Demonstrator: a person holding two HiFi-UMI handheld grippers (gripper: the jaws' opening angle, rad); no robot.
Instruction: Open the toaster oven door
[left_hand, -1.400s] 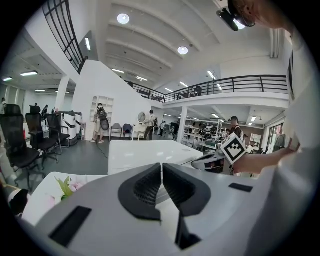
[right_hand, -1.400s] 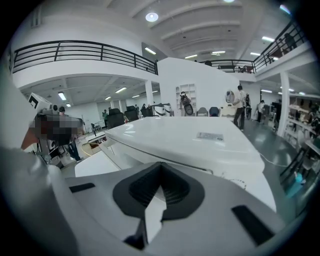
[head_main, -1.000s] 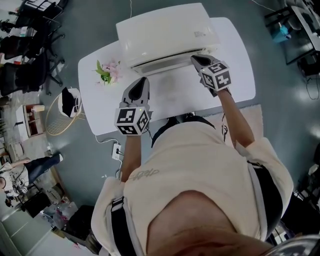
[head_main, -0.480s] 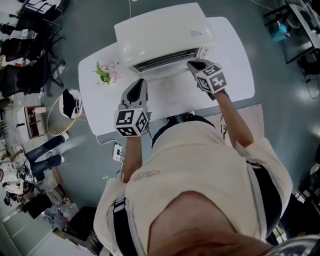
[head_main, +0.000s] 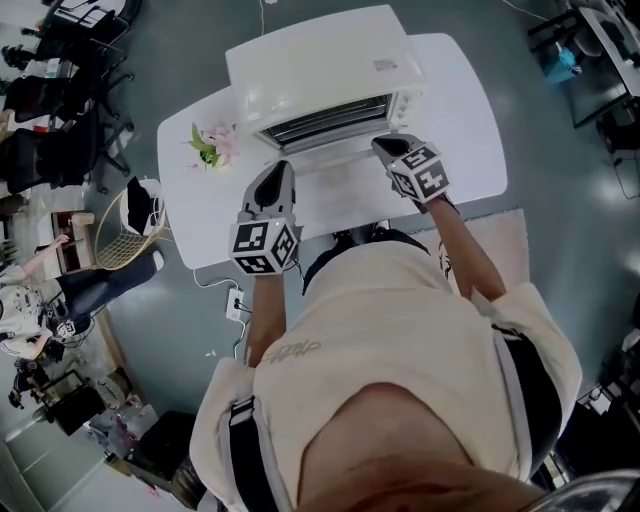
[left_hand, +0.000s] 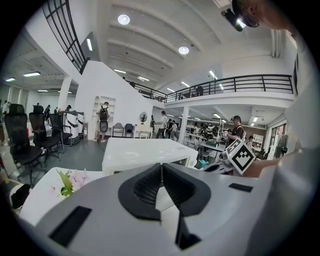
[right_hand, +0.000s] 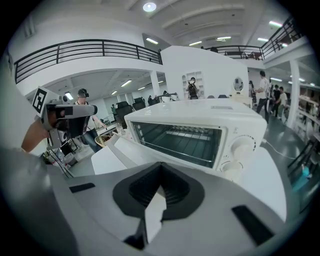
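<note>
Two grippers are over a white table (head_main: 470, 110), one on each side of the toaster oven's front.

1. Far left: a small bunch of pink flowers with green leaves (head_main: 212, 145) lies on the table, well apart from the oven.
2. Left gripper (head_main: 282, 168): it is positioned over the table near the left front corner of the lowered door and points toward the oven. In the left gripper view its jaws are closed tip to tip, with nothing clamped between them. It is clear of the oven body.
3. Centre: the white toaster oven (head_main: 315, 65) stands at the back of the table with its front toward the person. Its door (head_main: 340, 182) is open. The door is hinged down and extends forward from the bottom of the cavity, between the two grippers. The dark cavity with its wire rack (head_main: 322, 122) is exposed. In the right gripper view, two round knobs (right_hand: 243, 148) are stacked on the panel to the right of the cavity.
4. Right gripper (head_main: 388, 147): its tip is at the right end of the door's free edge, just in front of the control panel. In the right gripper view its jaws are clenched together with no item held at the tips. Contact with the door cannot be confirmed from either view.
</note>
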